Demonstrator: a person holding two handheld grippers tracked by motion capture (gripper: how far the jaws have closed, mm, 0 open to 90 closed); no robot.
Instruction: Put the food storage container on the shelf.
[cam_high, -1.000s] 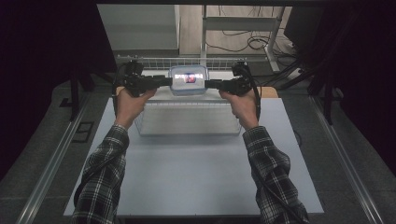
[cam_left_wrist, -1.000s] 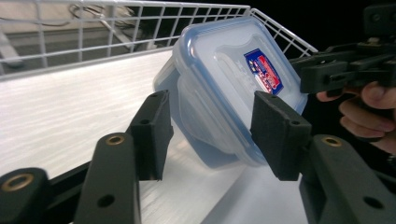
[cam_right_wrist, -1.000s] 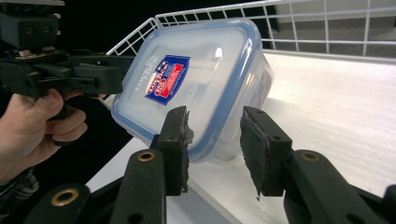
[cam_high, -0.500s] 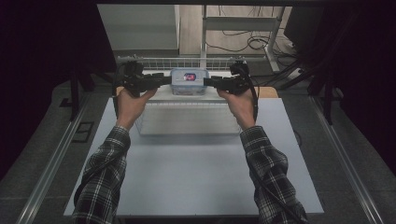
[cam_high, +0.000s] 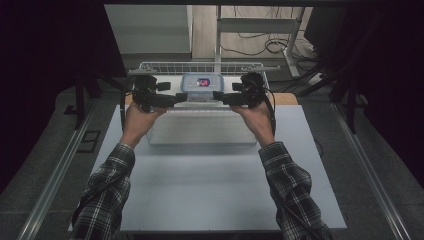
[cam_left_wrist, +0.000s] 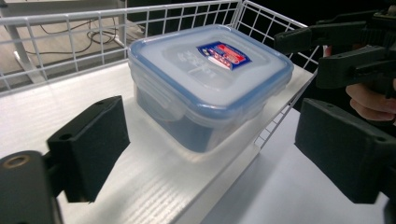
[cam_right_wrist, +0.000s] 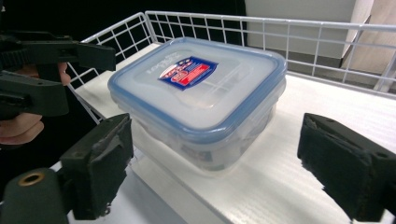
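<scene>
I see the box (cam_high: 202, 87) at top centre of the high view, lid (cam_left_wrist: 212, 63) on, contents unclear, sitting in the wire tray (cam_high: 165, 66). My left gripper (cam_high: 179, 99) and right gripper (cam_high: 218, 96) flank it, jaws apart, gripping nothing.

One clear square plastic container with a blue-rimmed lid (cam_left_wrist: 208, 84) is seen; one white wire basket (cam_right_wrist: 261, 28); two black two-jaw grippers are counted.
</scene>
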